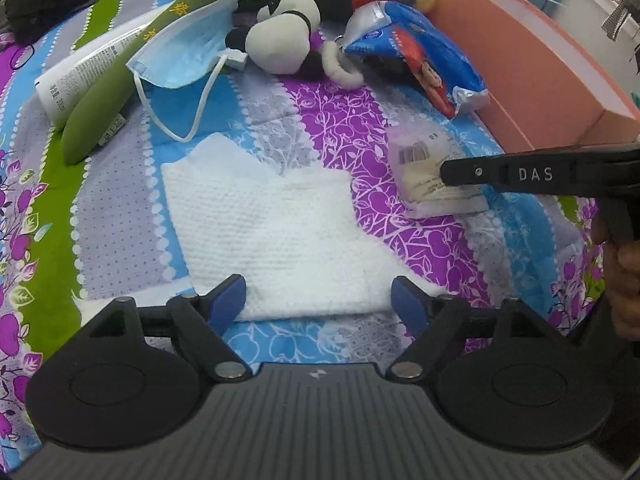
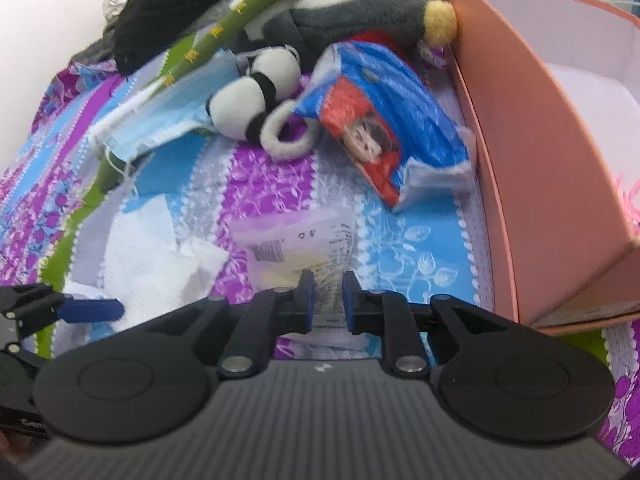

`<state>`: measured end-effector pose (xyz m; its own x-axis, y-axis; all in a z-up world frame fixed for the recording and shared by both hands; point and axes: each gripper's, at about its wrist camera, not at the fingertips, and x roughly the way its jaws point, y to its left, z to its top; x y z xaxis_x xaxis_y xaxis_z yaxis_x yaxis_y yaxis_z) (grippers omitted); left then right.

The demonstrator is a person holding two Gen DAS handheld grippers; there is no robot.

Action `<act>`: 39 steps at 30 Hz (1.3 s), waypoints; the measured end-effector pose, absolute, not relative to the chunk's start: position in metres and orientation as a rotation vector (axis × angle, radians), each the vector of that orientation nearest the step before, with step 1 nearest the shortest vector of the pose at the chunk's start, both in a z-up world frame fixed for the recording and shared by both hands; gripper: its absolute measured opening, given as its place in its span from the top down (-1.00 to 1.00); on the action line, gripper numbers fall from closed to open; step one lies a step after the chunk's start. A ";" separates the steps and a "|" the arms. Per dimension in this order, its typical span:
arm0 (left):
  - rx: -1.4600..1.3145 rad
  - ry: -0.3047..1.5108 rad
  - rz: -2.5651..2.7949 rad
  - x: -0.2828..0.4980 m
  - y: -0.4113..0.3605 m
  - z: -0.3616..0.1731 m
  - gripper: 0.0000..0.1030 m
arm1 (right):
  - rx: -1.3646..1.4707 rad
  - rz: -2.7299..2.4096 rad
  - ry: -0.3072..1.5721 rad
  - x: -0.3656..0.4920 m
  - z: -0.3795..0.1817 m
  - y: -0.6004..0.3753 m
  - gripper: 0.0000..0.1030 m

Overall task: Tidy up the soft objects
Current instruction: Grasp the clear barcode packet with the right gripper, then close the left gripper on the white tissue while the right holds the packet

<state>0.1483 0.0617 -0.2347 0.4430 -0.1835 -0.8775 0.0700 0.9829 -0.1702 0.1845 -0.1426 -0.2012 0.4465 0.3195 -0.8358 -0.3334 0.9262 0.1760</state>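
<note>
Sorting the soft clutter on the flowered purple-and-blue bedsheet (image 1: 328,120) into the open salmon-pink cardboard box (image 1: 532,68) looks to be the step in hand, with two picks being lined up at once. The left tool (image 1: 320,296) hangs with its blue pads spread wide over the near edge of the folded white textured cloth (image 1: 272,224); nothing is between them yet, the cloth lying just ahead and below. The right tool (image 2: 327,300) has its jaws narrowed around the small clear plastic packet with a barcode label (image 2: 296,248), whose near end sits in the gap; whether the pads actually pinch it I cannot tell. Next, I judge, each tool must close firmly, lift, and carry rightward to the box, clear of the blue tissue pack (image 2: 384,128).
</note>
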 end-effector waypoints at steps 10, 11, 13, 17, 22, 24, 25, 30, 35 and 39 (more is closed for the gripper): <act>-0.042 1.103 -0.066 0.152 0.055 -0.238 -0.04 | 0.012 0.496 1.055 0.183 -0.208 -0.129 0.28; -0.050 1.100 -0.056 0.152 0.057 -0.238 0.08 | 0.009 0.504 1.054 0.184 -0.208 -0.128 0.29; -0.065 1.093 -0.038 0.153 0.061 -0.238 0.23 | -0.013 0.523 1.049 0.181 -0.208 -0.124 0.36; -0.079 1.081 -0.007 0.151 0.064 -0.233 0.60 | -0.058 0.547 1.027 0.175 -0.205 -0.117 0.53; -0.169 1.051 0.033 0.143 0.074 -0.221 0.74 | -0.023 0.525 1.003 0.169 -0.194 -0.124 0.74; -0.195 1.030 0.045 0.138 0.076 -0.213 0.75 | -0.032 0.520 0.988 0.164 -0.188 -0.126 0.76; -0.204 1.020 0.049 0.135 0.077 -0.209 0.75 | -0.035 0.518 0.981 0.161 -0.185 -0.128 0.78; -0.265 0.970 0.063 0.120 0.079 -0.189 0.75 | -0.020 0.502 0.957 0.146 -0.172 -0.138 0.79; -0.314 0.938 0.065 0.111 0.080 -0.175 0.75 | -0.005 0.482 0.920 0.134 -0.157 -0.146 0.81; -0.315 0.903 0.055 0.111 0.076 -0.155 0.75 | 0.009 0.473 0.874 0.128 -0.138 -0.153 0.81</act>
<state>0.1106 0.0765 -0.1551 0.6207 -0.0844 -0.7795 -0.1790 0.9527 -0.2456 0.1282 -0.1531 -0.1378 0.5457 0.4024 -0.7350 -0.3950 0.8971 0.1979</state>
